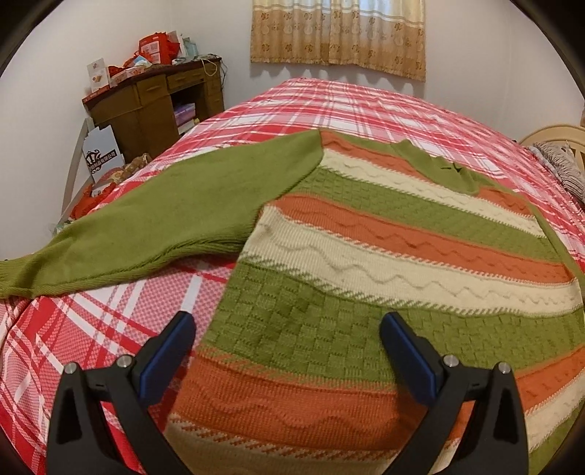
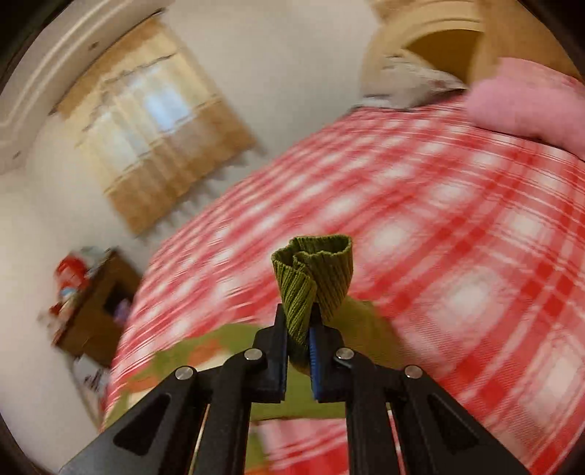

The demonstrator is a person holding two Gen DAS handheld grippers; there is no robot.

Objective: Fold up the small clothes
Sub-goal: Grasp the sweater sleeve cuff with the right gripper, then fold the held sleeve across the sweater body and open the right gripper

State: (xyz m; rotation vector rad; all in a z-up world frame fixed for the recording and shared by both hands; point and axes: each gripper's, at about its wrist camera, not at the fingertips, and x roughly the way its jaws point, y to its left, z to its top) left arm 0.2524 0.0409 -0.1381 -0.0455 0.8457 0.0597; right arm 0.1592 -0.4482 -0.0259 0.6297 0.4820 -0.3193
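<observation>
Black two-finger left gripper [image 1: 287, 323] with blue pads stands wide apart at the bottom of the left wrist view, holding nothing. Its left finger [image 1: 175, 339] is over the bed cover beside the garment's left edge; its right finger [image 1: 402, 343] is over the knit body. Whether either finger touches the cloth cannot be told.

Knitted sweater in green, orange and cream stripes [image 1: 365, 255] lies spread flat on the bed with the red, pink and white plaid cover [image 1: 91, 329]. Its green collar [image 1: 442, 168] points toward the far end of the bed. One plain green sleeve [image 1: 175, 215] extends to the left across the cover, its cuff at the left edge of the view.

Right gripper [image 2: 298, 329], black with blue pads, is clamped narrowly on the ribbed green cuff [image 2: 314, 270], which bunches and stands up beyond the fingertips above the plaid cover. Green knit trails below the fingers. This view is blurred.

Surroundings: a brown wooden desk [image 1: 153, 98] piled with red boxes against the far left wall, a beige patterned curtain [image 1: 338, 34] on the back wall, and a pink cushion [image 2: 526, 98] at the bed head.
</observation>
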